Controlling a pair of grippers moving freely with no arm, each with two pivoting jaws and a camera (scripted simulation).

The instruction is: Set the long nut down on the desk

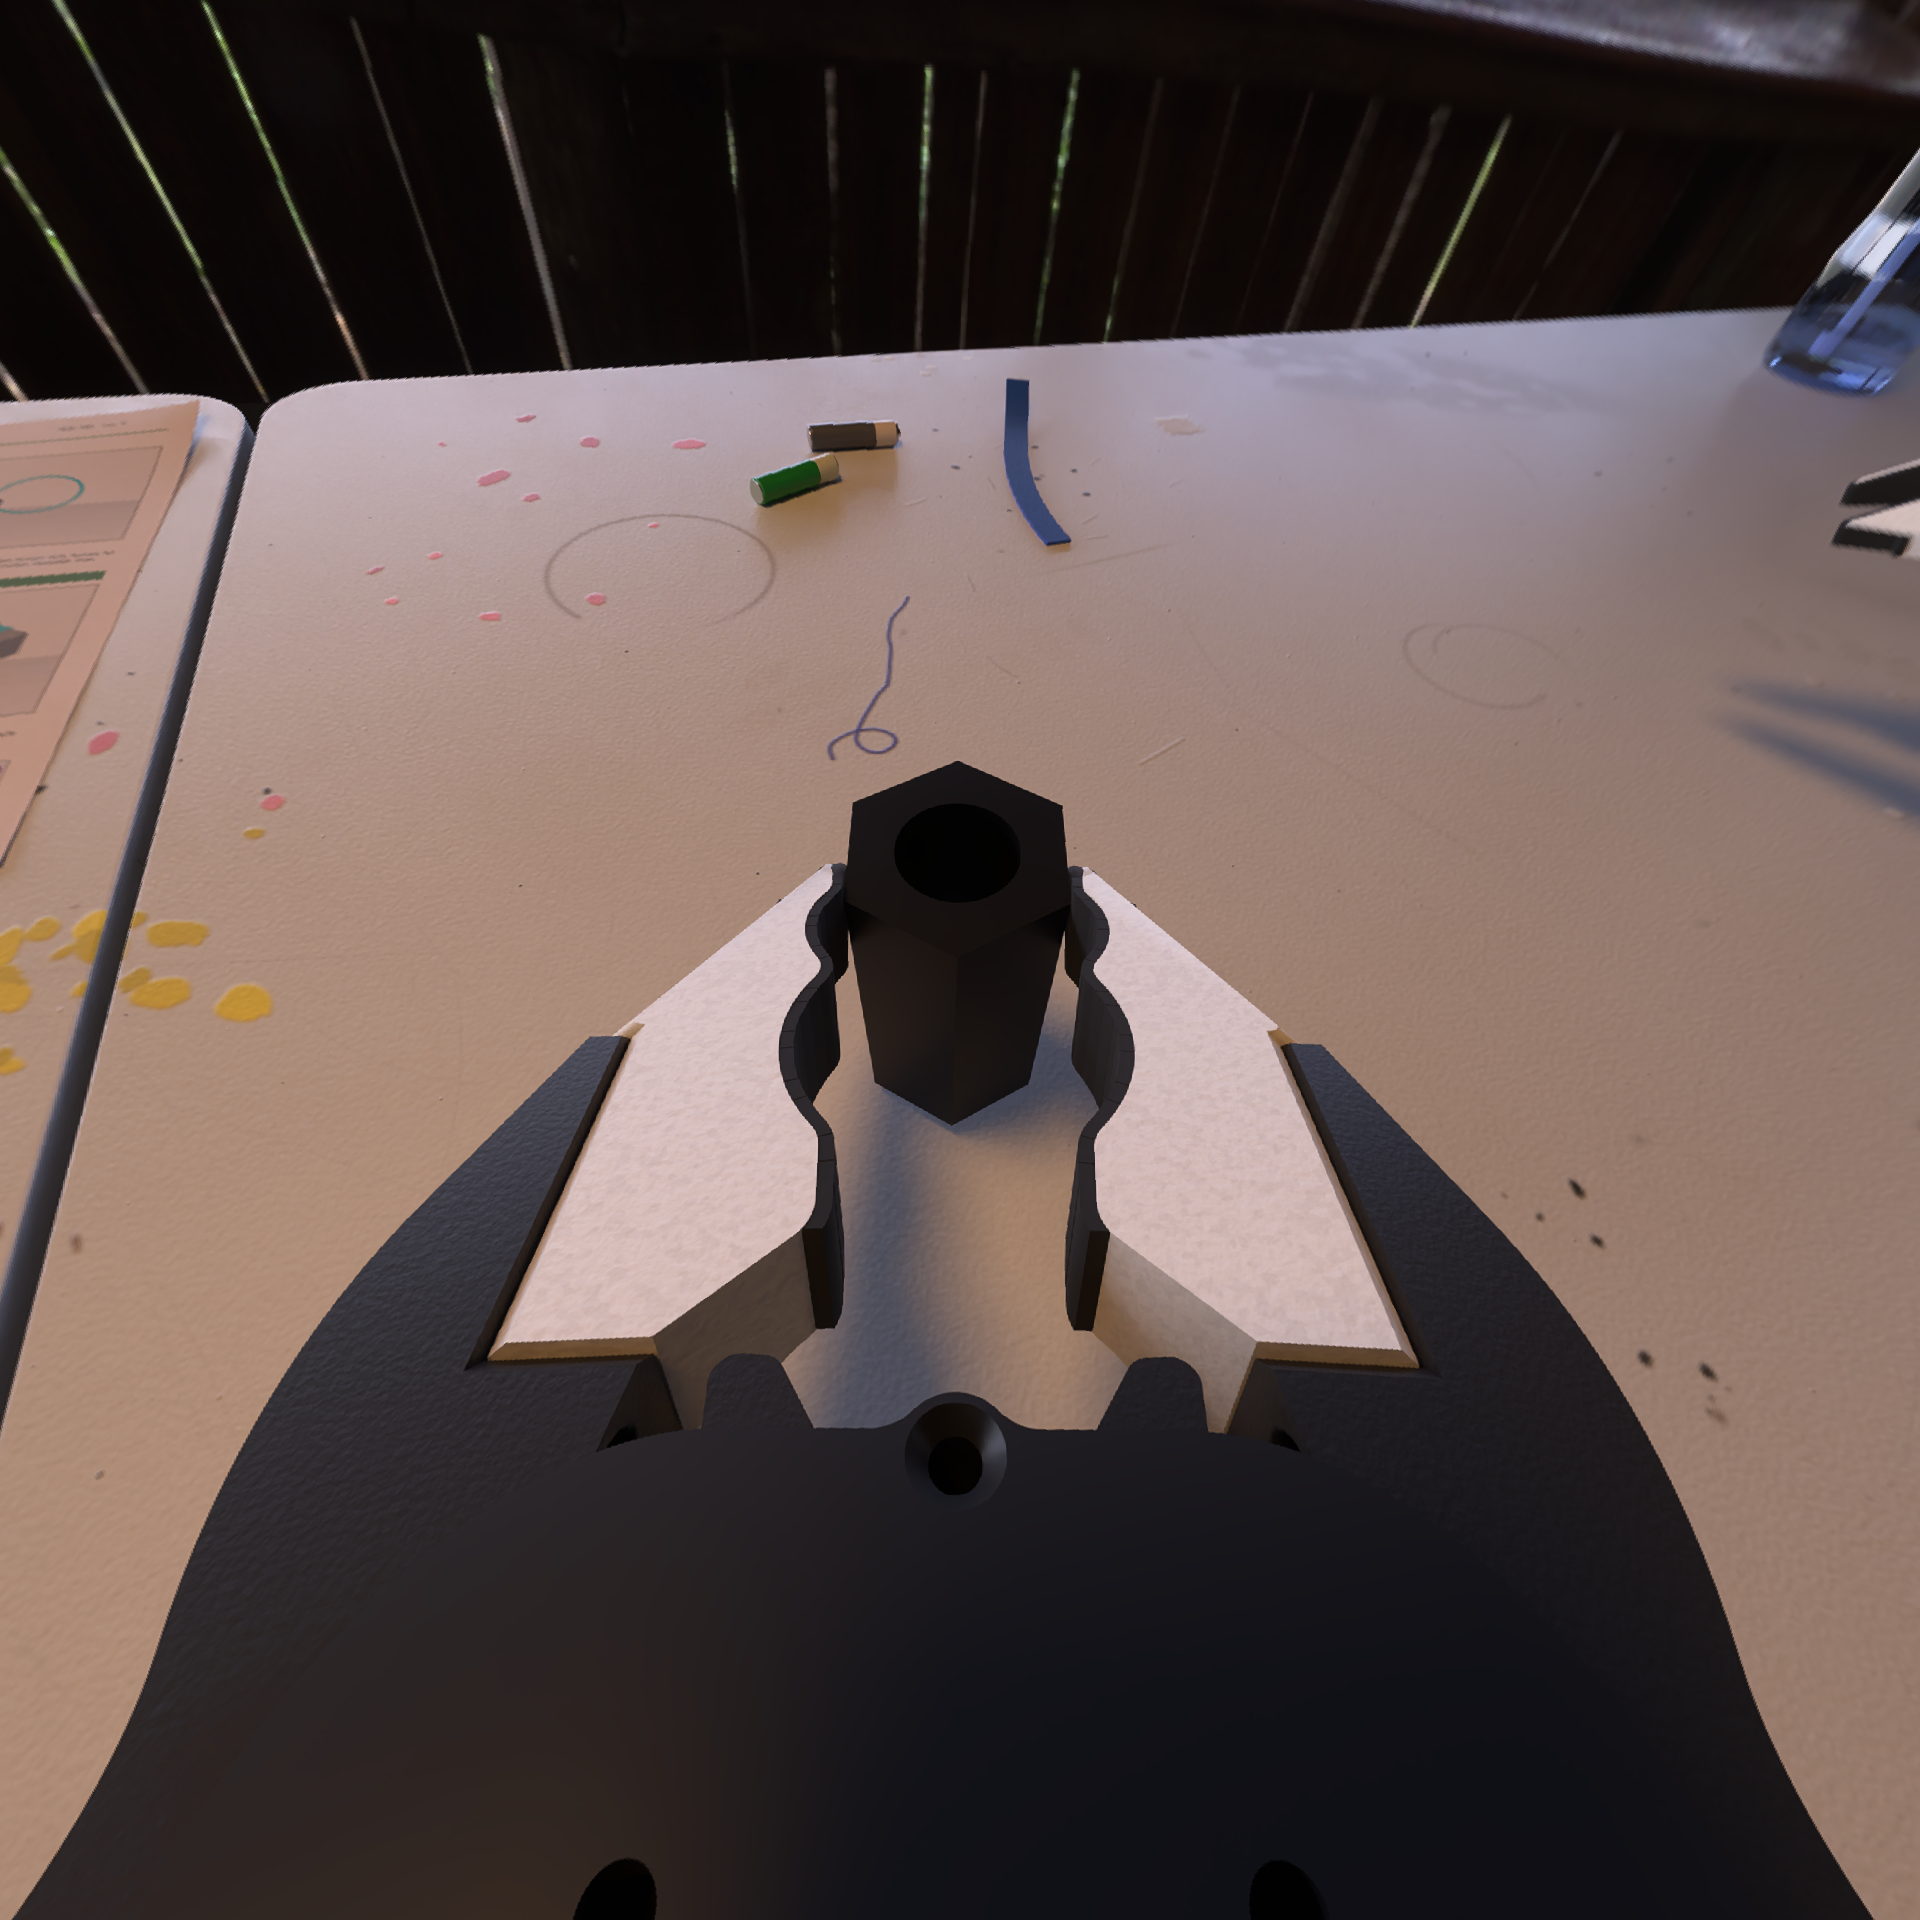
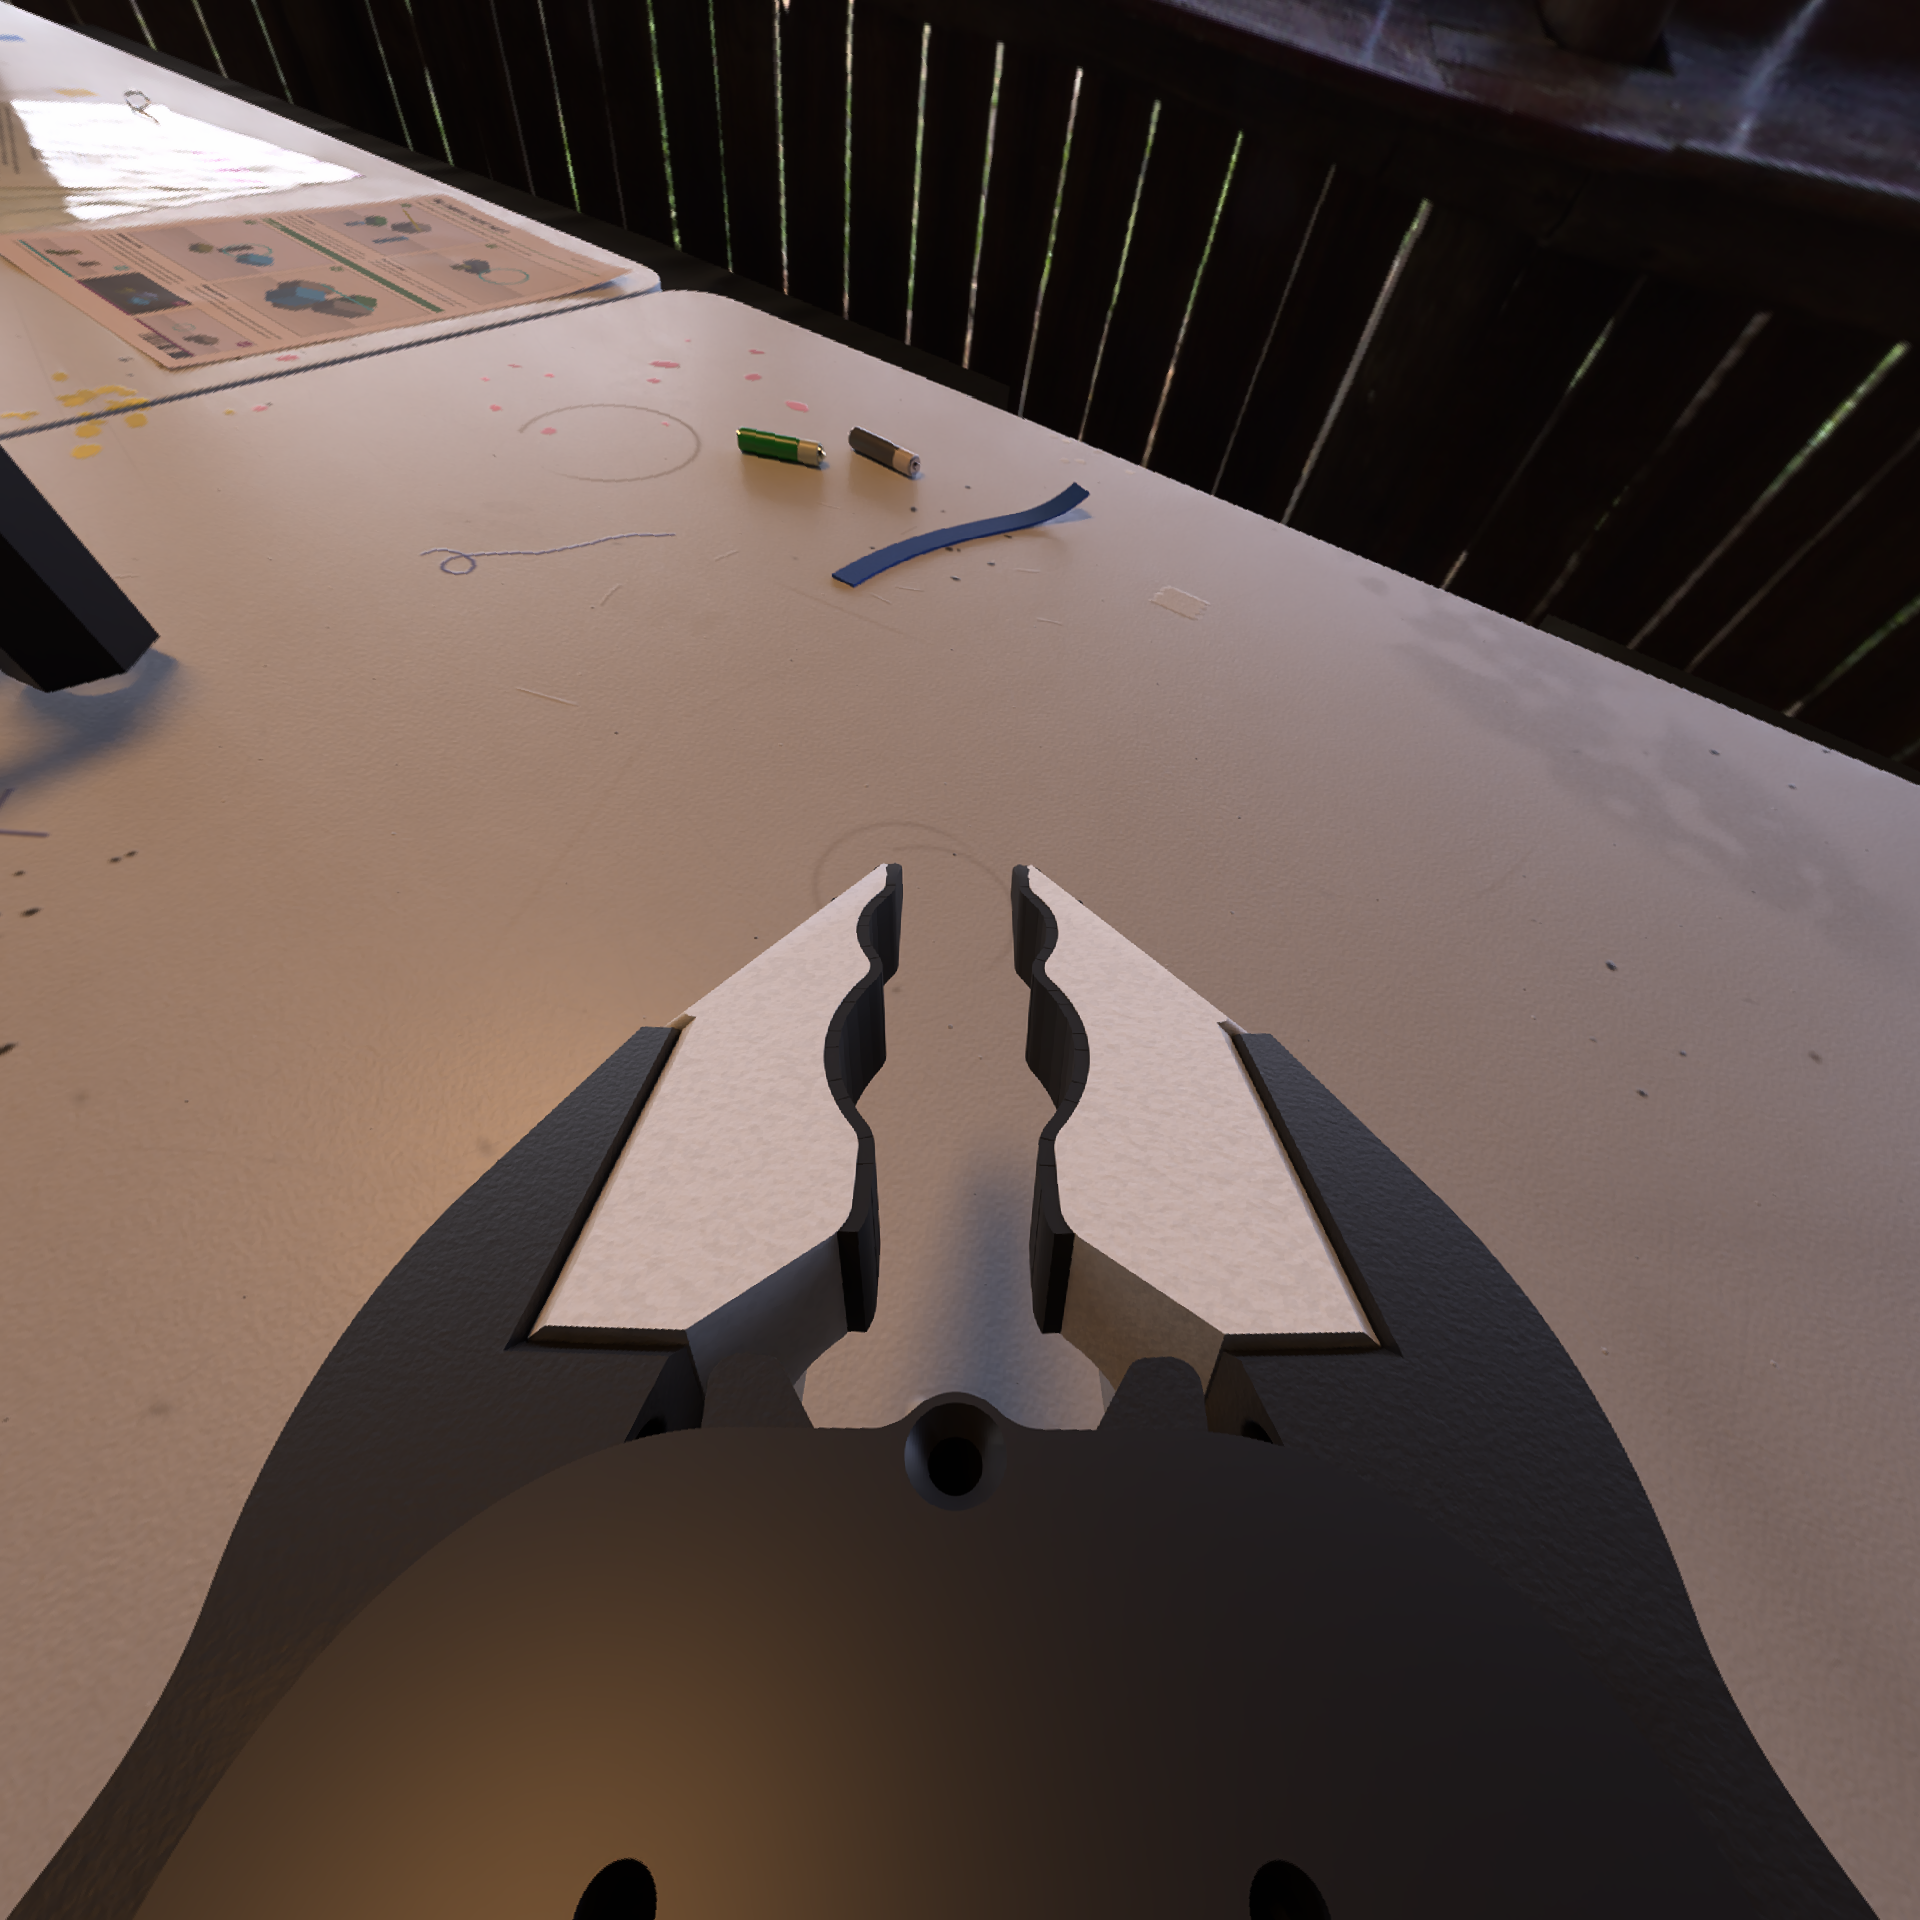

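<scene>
Left wrist view shows the left tongs closed on the long nut. The nut is black with six sides and a round hole in its top. It stands almost upright between the two tips, low over the bench; whether its bottom touches the bench cannot be told. A dark shadow lies on the bench under it.

The bench is pale and a bit dirty. It has pink spots, yellow spots, small black specks, thin ring marks and a blue pen squiggle. Far from the nut lie a green battery and a grey battery, close to each other. A curved blue strip lies near them. A clear blue bottle stands at the far right edge. A second bench sits right beside this one on the left, with a printed paper sheet on it.

Right wrist view shows the right tongs holding nothing, with a clear gap between the tips. They hang over a bare part of the bench, well apart from the batteries. Part of the dark left tongs shows at the left edge.

Behind the benches stands a dark wooden fence. Thin lines of light and green show through its slats.
</scene>
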